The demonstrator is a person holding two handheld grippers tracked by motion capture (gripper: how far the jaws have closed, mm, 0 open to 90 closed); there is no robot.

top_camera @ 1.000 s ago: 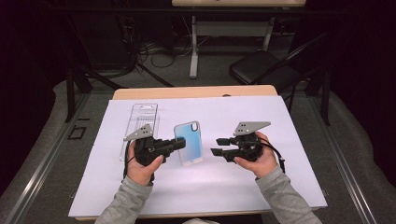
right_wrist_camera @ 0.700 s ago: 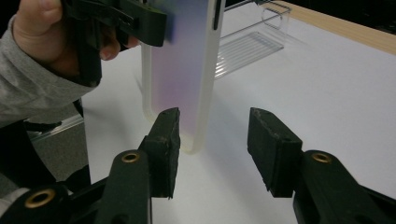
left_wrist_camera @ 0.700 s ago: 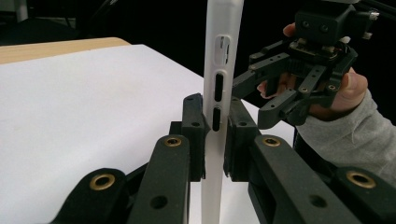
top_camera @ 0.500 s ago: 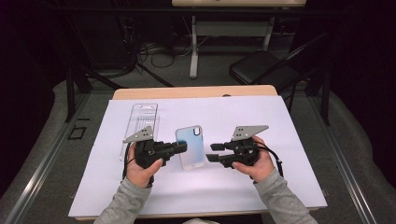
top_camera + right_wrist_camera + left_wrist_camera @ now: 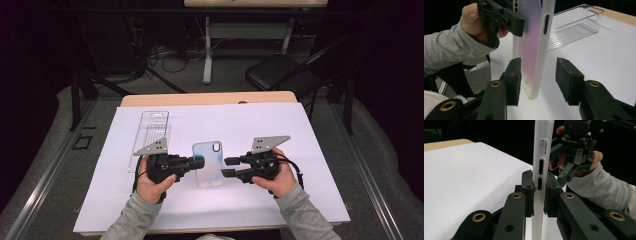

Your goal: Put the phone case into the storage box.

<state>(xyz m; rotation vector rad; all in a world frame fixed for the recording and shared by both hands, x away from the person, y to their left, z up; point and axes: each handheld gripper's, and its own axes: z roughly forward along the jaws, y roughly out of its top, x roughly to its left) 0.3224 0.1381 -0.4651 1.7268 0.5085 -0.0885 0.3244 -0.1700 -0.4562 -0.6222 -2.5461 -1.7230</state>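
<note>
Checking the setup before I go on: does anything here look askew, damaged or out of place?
Nothing looks damaged or spilled. The phone case is held off the white sheet by the left gripper, clamped on its edge; the right gripper straddles the opposite edge with jaws open. The clear plastic box lies flat, squared to the sheet.

One phone case (image 5: 208,162), one clear plastic tray (image 5: 152,134), two tongs, left (image 5: 196,163) and right (image 5: 230,167), one folding chair (image 5: 282,73).
</note>
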